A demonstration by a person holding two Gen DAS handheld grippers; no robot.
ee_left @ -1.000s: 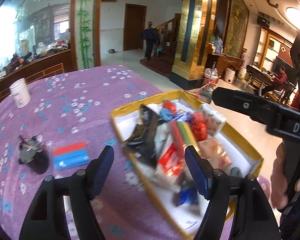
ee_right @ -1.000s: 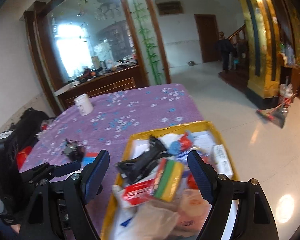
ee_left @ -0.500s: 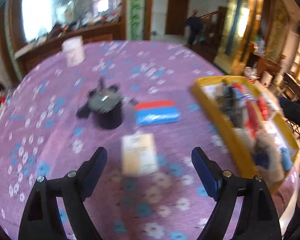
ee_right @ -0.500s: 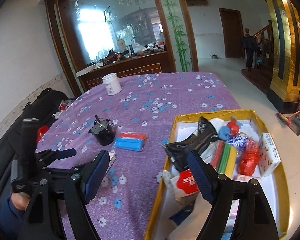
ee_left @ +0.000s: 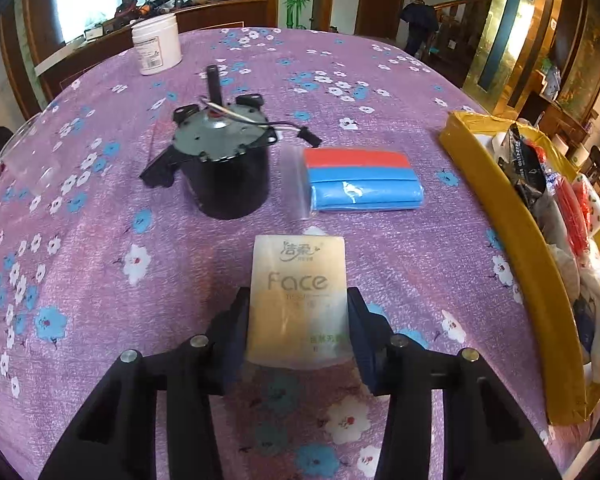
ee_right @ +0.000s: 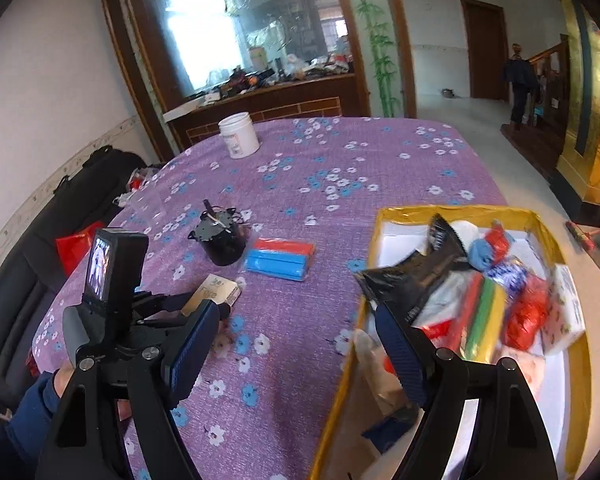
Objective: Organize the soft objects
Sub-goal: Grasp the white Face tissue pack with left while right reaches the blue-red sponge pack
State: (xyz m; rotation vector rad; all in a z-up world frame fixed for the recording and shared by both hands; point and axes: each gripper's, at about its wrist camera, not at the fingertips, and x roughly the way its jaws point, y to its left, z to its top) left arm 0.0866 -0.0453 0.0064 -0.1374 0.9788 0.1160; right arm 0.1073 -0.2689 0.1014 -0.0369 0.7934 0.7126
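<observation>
A pale tissue pack [ee_left: 296, 264] marked "Face" lies on the purple flowered tablecloth [ee_left: 100, 280]. My left gripper [ee_left: 298, 294] straddles its near half. The jaws are closing, and both pads touch the pack's long sides. In the right wrist view the same pack [ee_right: 220, 288] shows at the left, beside a hand in a blue sleeve [ee_right: 32, 412]. My right gripper [ee_right: 298, 312] hangs open over the cloth at the left rim of the yellow box [ee_right: 452, 213], with nothing between its fingers. The box holds several soft packets.
A red and blue pack in a clear bag [ee_left: 360, 180] lies just beyond the tissue pack. A black motor with wires [ee_left: 224, 160] stands to its left, and a white jar [ee_left: 156, 44] stands at the far edge. A person [ee_right: 520, 84] stands far off by the stairs.
My left gripper swung from over the yellow box to the tissue pack, sank onto it, and narrowed around it. My right gripper drifted back and left along the box's edge, still wide.
</observation>
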